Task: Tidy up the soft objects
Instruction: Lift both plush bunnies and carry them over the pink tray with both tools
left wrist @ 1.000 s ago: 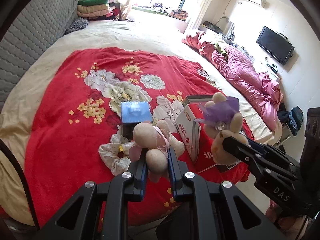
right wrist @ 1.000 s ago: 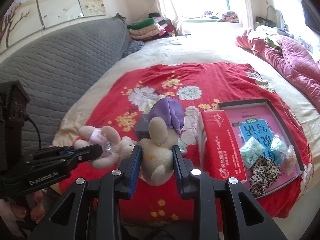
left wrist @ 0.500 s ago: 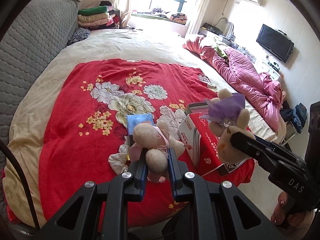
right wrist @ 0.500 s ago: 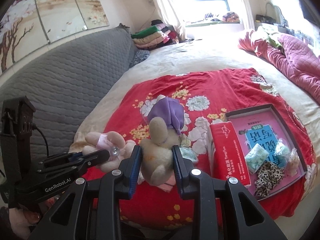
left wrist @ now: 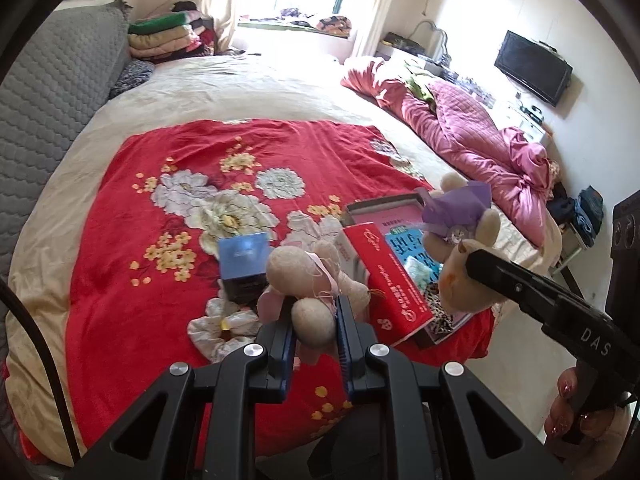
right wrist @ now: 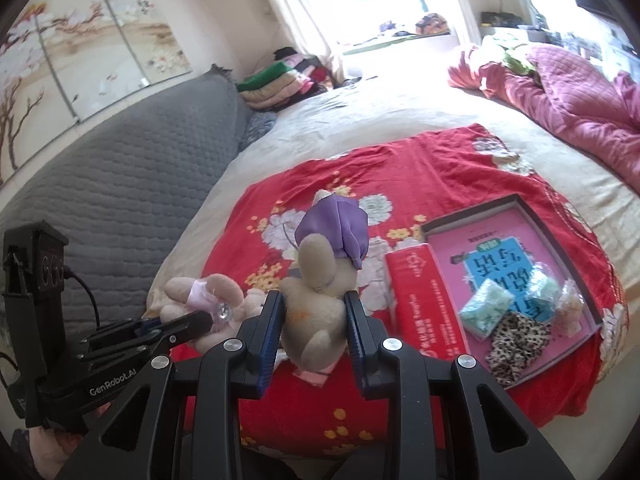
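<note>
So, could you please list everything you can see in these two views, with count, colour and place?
plush bunny with pink bow: one, cream, in the left gripper.
plush bunny with purple bow: one, tan, in the right gripper.
red blanket: one, flowered, spread on the bed.
shallow box: one, pink inside, right on the blanket.
red carton: one, at the box's left edge.
mint packets: two, in the box.
leopard-print scrunchie: one, in the box.
blue box: one, mid-blanket.
pink quilt: one, bunched at the bed's far right.
folded blankets: a stack, by the window.
television: one, black, on the wall.
left gripper: black, shut.
right gripper: black, shut.
hand: one, on the right gripper's handle.
</note>
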`<state>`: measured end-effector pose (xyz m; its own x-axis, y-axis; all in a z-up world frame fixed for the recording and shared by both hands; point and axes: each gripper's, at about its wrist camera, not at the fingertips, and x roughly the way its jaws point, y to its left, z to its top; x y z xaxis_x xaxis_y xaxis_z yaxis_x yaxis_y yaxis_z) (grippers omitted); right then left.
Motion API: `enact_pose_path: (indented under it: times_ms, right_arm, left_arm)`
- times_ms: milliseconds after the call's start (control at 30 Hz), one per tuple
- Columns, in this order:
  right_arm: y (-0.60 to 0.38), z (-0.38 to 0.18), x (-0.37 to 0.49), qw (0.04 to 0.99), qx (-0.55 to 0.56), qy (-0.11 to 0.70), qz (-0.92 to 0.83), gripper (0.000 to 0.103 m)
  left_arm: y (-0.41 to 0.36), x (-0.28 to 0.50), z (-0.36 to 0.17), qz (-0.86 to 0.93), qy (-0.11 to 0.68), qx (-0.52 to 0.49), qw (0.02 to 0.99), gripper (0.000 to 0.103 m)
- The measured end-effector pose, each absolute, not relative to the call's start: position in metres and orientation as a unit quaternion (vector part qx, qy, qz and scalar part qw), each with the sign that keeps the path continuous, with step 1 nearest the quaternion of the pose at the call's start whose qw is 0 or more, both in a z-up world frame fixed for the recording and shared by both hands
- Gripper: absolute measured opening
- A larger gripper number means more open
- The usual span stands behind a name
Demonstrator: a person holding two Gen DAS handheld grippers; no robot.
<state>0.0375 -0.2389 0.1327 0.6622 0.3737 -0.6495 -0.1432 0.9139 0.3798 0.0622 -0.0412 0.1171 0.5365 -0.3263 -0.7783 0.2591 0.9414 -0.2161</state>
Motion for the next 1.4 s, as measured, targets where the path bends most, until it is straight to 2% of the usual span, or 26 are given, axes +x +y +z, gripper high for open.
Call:
enact_pose_path:
  times_ms: [700, 1400]
  right_arm:
    - [-0.324, 0.141, 0.038, 0.908, 0.182, 0.375, 0.056, 0.032]
    - [-0.408, 0.112, 0.036, 0.900, 0.217, 0.378, -0.015, 0.032]
  left_arm:
    - [-0.120, 0.092, 0.119, -0.231, 0.466, -0.008, 0.854, 0.019]
    - [-0.208, 0.109, 0.088, -0.280, 0.482, 0.010, 0.830, 0.019]
